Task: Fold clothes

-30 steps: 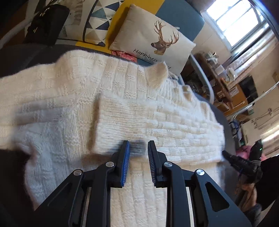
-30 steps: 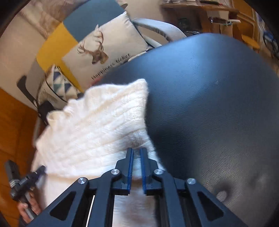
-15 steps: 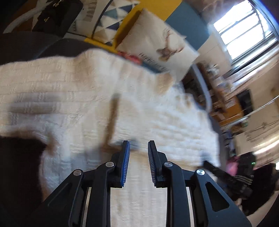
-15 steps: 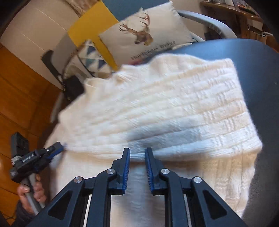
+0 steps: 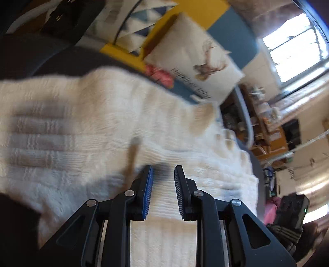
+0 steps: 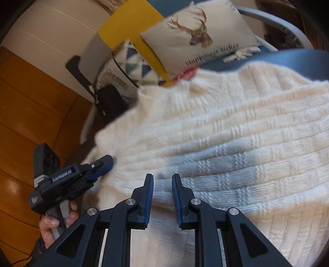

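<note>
A white knit sweater [image 5: 82, 123] [image 6: 236, 133] lies spread on a dark padded surface [image 5: 30, 61], with one part folded across its body [image 5: 195, 164]. My left gripper [image 5: 163, 168] hovers open over the folded part's edge, with nothing between its pads. The right wrist view shows it again at the sweater's left edge [image 6: 107, 163], held by a hand [image 6: 55, 221]. My right gripper [image 6: 162, 177] hangs over the sweater's lower middle. Its jaws are opening and nothing is pinched between them; knit shows through the gap.
A deer-print cushion [image 5: 195, 61] [image 6: 197, 35] and a triangle-pattern cushion [image 5: 144, 20] lean on the sofa behind. A black bag [image 5: 67, 18] sits at the far left, something pink [image 5: 160, 74] lies by the sweater's far edge, and cluttered shelves [image 5: 267, 133] stand to the right. Wooden floor [image 6: 30, 102] lies beyond the surface.
My right gripper let go of the sweater fold it was pinching, opened, and swept left across the sweater. The carried part now lies folded over the body. My left gripper shifted slightly and rolled.
</note>
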